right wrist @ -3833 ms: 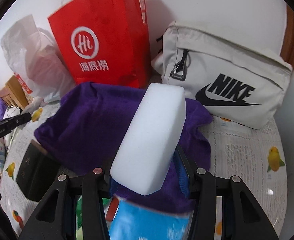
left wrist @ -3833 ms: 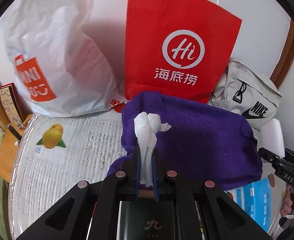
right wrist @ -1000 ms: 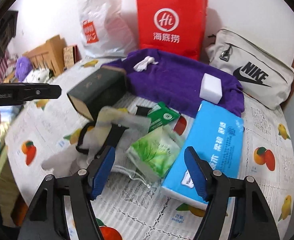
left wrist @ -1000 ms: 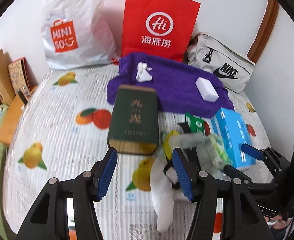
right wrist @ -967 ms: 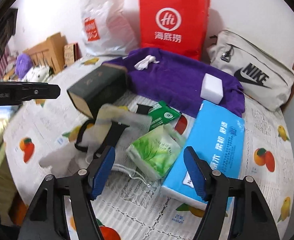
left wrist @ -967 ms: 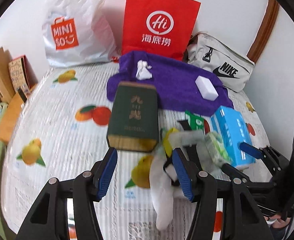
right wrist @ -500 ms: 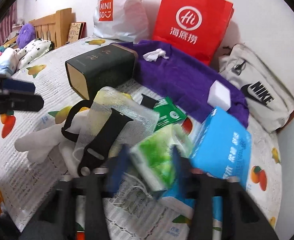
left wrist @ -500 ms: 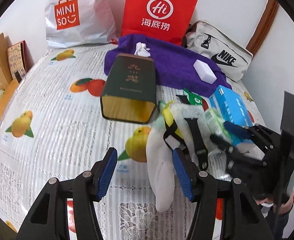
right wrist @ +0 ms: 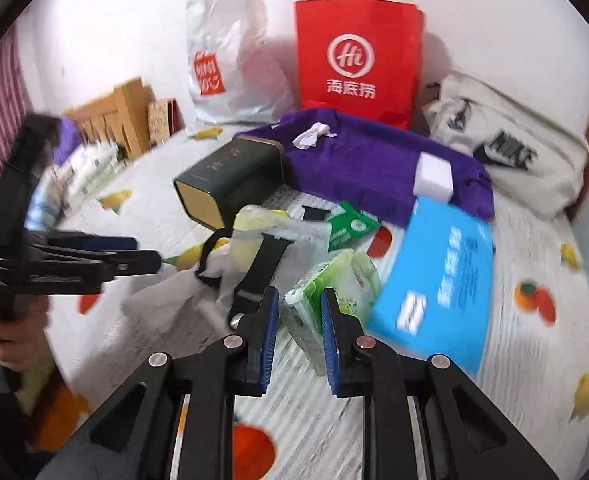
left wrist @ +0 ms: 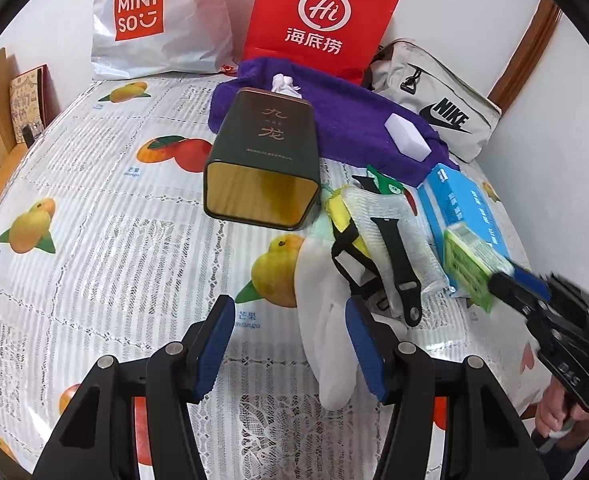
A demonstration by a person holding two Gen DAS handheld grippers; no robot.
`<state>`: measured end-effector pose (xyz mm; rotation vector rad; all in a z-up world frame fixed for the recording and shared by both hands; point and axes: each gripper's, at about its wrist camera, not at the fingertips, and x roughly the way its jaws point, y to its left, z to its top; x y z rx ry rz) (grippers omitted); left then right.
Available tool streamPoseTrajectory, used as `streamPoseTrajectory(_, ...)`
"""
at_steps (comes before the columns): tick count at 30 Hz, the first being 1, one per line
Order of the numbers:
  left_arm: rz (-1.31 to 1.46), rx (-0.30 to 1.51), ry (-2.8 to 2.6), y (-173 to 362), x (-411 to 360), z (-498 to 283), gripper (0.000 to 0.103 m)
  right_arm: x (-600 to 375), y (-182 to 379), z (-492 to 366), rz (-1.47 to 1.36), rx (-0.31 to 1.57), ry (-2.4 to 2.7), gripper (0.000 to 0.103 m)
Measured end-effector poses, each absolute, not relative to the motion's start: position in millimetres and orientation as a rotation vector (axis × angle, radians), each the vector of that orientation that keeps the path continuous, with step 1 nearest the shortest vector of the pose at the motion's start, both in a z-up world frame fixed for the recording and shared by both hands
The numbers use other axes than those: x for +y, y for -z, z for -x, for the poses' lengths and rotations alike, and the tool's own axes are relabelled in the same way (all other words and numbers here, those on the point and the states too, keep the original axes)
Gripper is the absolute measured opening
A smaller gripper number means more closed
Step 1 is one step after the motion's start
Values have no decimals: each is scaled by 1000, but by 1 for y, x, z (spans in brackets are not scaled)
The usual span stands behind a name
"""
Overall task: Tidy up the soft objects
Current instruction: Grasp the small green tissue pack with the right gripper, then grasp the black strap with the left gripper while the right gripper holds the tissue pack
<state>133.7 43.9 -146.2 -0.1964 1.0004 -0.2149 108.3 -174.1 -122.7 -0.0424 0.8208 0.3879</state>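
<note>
Two tongs | right tongs (right wrist: 297,316) clamped on green tissue pack (right wrist: 326,292), just above the surface (left wrist: 106,248) | left tongs (left wrist: 288,344) apart beside white glove (left wrist: 322,320) | risk: slick wrapper slips out, or mesh bag (left wrist: 390,224) snags.

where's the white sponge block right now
The white sponge block lies on the purple towel near its right end, just behind the blue tissue pack and in front of the Nike bag; both wrist views show it.
</note>
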Motion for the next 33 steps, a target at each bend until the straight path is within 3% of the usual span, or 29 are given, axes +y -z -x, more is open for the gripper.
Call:
streamPoseTrajectory(14, 205, 1018, 263, 156, 37, -131, 55, -216, 151, -74, -39, 881, -228, 22)
streamPoseTrajectory(22, 189, 1009, 274, 155, 39, -127, 55, -199, 164, -91, -12, 890, -273, 33)
streamPoseTrajectory(25, 195, 1012, 286, 156, 37, -131, 56, -196, 171, -101, -23, 897, -277, 32)
streamPoseTrajectory(27, 175, 1015, 293, 158, 31, -134, 56, -196, 173, -104, -40, 905, -295, 22)
streamPoseTrajectory(33, 149, 989, 318, 155, 21, -141, 55, -197, 161, -86, -28, 884, -330, 22)
